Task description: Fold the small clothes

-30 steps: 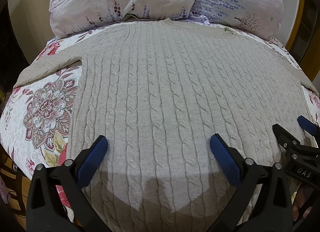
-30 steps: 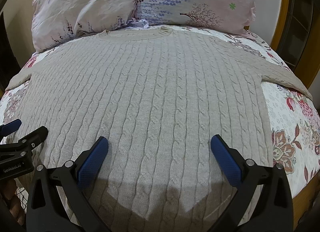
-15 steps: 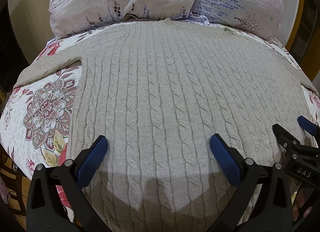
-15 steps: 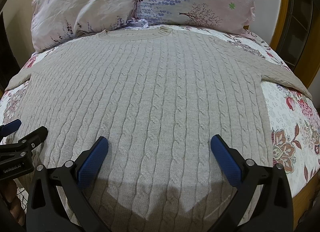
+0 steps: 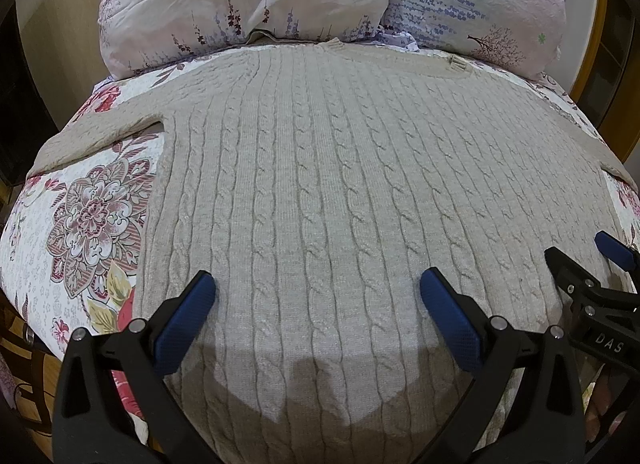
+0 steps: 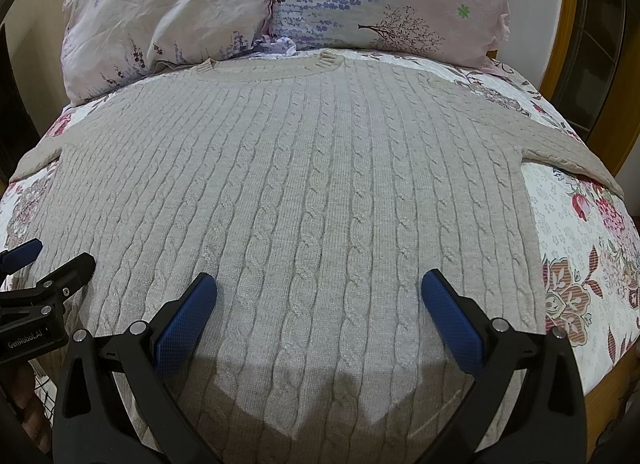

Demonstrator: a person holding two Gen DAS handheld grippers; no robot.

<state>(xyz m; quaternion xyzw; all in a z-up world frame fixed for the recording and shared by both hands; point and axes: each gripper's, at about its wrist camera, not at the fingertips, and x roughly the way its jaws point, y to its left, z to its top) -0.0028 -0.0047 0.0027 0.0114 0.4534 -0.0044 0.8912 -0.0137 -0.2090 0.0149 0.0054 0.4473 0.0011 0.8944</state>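
Observation:
A beige cable-knit sweater (image 5: 320, 168) lies flat and spread out on the bed, collar toward the pillows, sleeves stretched out to both sides. It also shows in the right wrist view (image 6: 312, 184). My left gripper (image 5: 316, 300) is open and empty, hovering over the sweater's lower left part. My right gripper (image 6: 318, 300) is open and empty over the lower right part. Each gripper shows at the edge of the other's view: the right gripper (image 5: 584, 260) and the left gripper (image 6: 48, 260).
A floral bedsheet (image 5: 88, 216) covers the bed under the sweater and shows at the right too (image 6: 580, 256). Two pale pillows (image 5: 248, 0) (image 6: 384, 0) lie at the head. A wooden bed frame (image 6: 576, 44) rises at the right.

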